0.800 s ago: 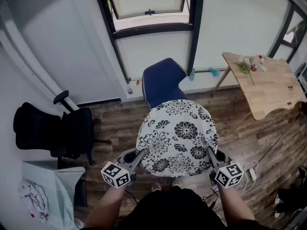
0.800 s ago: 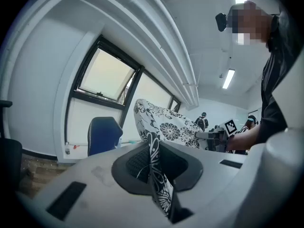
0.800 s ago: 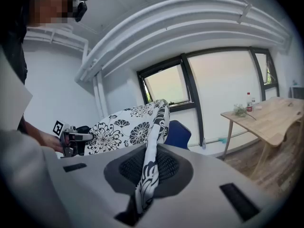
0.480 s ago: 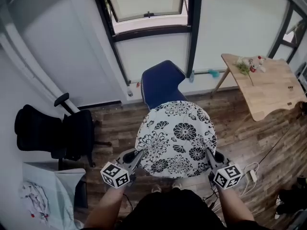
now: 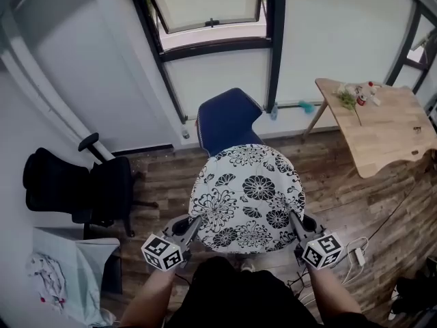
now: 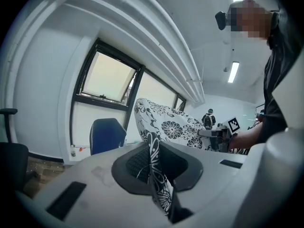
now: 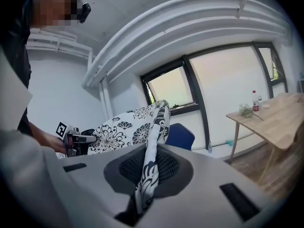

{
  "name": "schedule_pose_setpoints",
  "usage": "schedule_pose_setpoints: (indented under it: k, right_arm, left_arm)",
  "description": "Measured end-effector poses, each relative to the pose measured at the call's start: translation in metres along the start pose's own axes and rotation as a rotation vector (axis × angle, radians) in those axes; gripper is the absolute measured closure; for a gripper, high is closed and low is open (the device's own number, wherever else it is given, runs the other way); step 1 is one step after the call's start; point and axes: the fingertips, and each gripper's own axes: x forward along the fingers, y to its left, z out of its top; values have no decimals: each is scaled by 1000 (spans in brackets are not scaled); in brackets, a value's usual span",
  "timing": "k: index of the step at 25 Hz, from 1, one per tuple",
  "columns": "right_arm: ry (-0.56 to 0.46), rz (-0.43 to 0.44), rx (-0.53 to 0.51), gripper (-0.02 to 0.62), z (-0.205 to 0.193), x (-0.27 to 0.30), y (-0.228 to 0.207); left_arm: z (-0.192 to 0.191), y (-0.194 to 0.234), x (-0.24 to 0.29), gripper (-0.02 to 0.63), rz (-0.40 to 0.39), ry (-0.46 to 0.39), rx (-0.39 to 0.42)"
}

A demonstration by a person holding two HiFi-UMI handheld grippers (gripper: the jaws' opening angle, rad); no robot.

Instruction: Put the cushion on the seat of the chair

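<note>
A round white cushion (image 5: 246,197) with black flowers hangs level in the air between both grippers. My left gripper (image 5: 193,221) is shut on its near left edge, the fabric (image 6: 156,175) pinched between the jaws. My right gripper (image 5: 294,219) is shut on its near right edge, cloth (image 7: 148,175) running through its jaws. The blue chair (image 5: 227,121) stands beyond the cushion by the window wall; its seat is hidden under the cushion, only the backrest shows. The chair also appears in the left gripper view (image 6: 107,134) and the right gripper view (image 7: 180,136).
A black office chair (image 5: 75,186) stands at the left. A wooden table (image 5: 386,125) with bottles and a small plant is at the right. A grey bin with cloth (image 5: 65,279) sits at lower left. Cables and a power strip (image 5: 356,251) lie on the wood floor.
The cushion and both grippers have shifted slightly left and nearer in the head view; the chair's backrest shows a little lower. Both grips are unchanged.
</note>
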Motion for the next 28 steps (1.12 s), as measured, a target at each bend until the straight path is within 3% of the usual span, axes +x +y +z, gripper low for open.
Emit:
schedule_pose_setpoints:
  k: [11, 19, 28]
  right_arm:
    - [18, -18, 21, 560, -2, 2, 0]
    - [-9, 14, 3, 560, -31, -86, 34]
    - [15, -33, 30, 560, 9, -15, 24]
  left_arm:
    - [-1, 6, 0, 579, 18, 3, -14]
    - [-28, -72, -61, 578, 49, -24, 30]
    - [13, -4, -8, 578, -10, 24, 20]
